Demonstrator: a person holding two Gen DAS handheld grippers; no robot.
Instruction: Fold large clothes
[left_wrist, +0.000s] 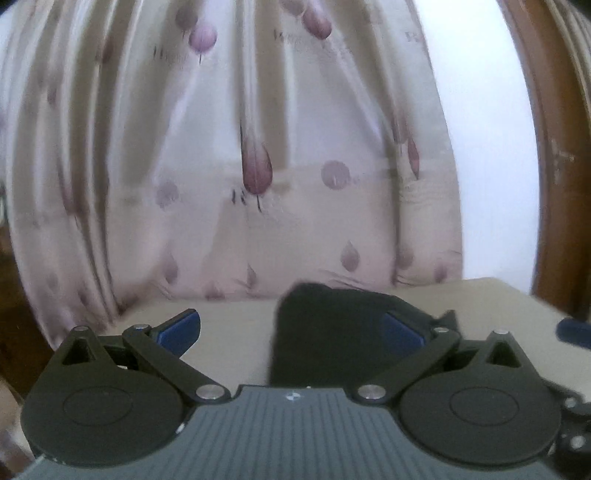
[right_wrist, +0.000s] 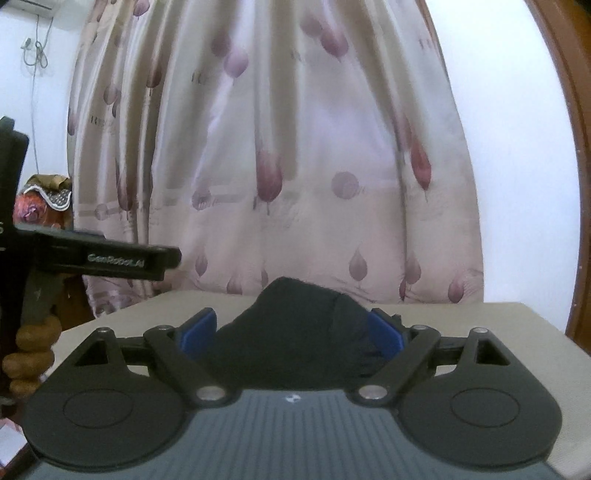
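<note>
Seemingly post-fold: left wrist view has the left tongs (left_wrist: 290, 328) spread wide w/ nothing gripped, raised off the beige counter (left_wrist: 229, 332); the dark garment (left_wrist: 332, 332) lies bunched on it just ahead, prob. let go to settle. Right wrist view: right tongs (right_wrist: 291, 334) also wide, pads flanking the cloth, not squeezing it. Patterned curtain (right_wrist: 277, 147) & white wall (right_wrist: 517, 166) behind; the other hand (right_wrist: 31, 347) at left.
</note>
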